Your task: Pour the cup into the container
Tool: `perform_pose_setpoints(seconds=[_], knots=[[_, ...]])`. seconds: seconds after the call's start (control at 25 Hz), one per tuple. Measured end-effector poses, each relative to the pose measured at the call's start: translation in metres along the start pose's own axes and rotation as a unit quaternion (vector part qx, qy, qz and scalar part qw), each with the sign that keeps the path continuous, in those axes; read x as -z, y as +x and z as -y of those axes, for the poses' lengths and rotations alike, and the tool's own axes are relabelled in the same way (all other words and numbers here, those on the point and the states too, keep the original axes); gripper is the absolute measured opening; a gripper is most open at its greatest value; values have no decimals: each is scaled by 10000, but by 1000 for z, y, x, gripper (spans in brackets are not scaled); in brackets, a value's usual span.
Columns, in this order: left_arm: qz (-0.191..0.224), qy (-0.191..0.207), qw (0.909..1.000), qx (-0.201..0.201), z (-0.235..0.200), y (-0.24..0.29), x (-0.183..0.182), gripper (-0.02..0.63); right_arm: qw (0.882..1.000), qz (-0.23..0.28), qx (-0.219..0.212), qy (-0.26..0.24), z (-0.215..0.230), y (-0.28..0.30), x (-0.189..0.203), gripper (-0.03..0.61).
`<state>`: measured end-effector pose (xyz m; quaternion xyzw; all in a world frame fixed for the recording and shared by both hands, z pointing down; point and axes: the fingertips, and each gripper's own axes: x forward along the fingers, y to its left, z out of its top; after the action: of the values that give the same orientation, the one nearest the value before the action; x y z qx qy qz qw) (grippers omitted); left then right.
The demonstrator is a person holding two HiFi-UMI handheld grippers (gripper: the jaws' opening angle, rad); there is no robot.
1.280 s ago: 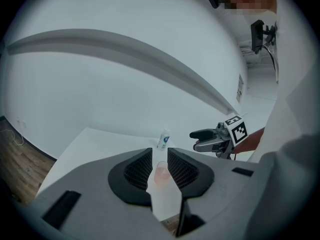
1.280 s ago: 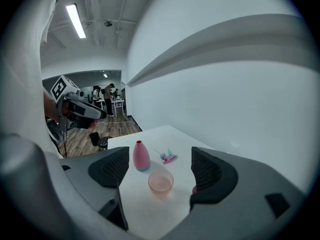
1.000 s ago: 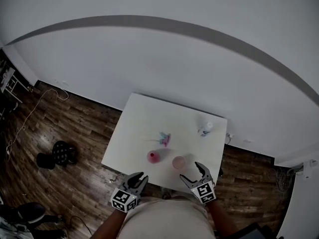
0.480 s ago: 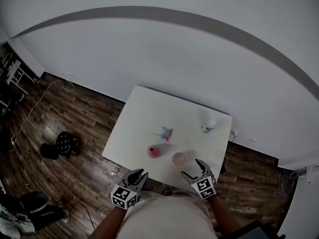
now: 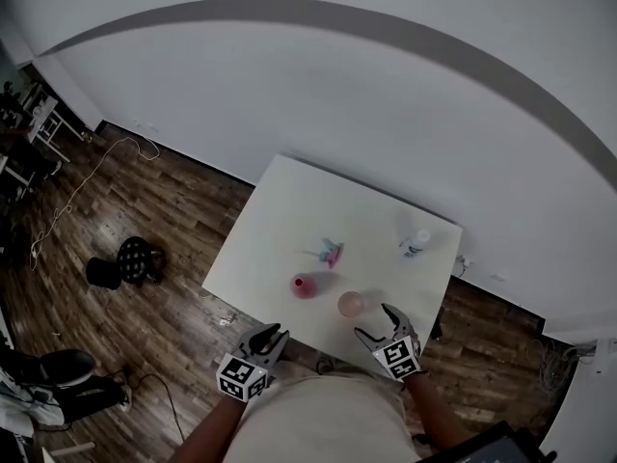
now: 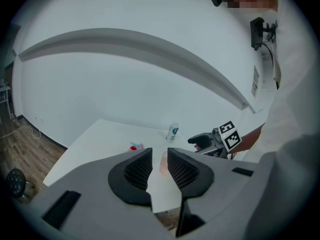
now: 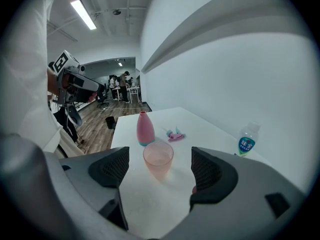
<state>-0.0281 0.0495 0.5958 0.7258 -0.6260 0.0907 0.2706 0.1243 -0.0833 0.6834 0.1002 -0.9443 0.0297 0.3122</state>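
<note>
On the white table (image 5: 289,201), near its front edge, stands the pink cup (image 5: 350,304), just ahead of the right gripper (image 5: 374,322), jaws wide apart and empty; the pink bottle (image 5: 304,285) stands beside it; the left gripper (image 5: 270,334) hangs off the table, jaws narrowly parted, empty.

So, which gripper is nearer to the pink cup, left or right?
Right. The right gripper is open just before the pink cup; the left gripper is farther away, off to its left.
</note>
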Motion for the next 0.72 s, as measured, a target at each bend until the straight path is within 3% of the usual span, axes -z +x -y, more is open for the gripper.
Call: perform_pose_setpoints(seconds=[0.72], knots=[[-254,37,9997,-13,2,8,12,93,9990,-405,-166,-8,10,22,40,375]])
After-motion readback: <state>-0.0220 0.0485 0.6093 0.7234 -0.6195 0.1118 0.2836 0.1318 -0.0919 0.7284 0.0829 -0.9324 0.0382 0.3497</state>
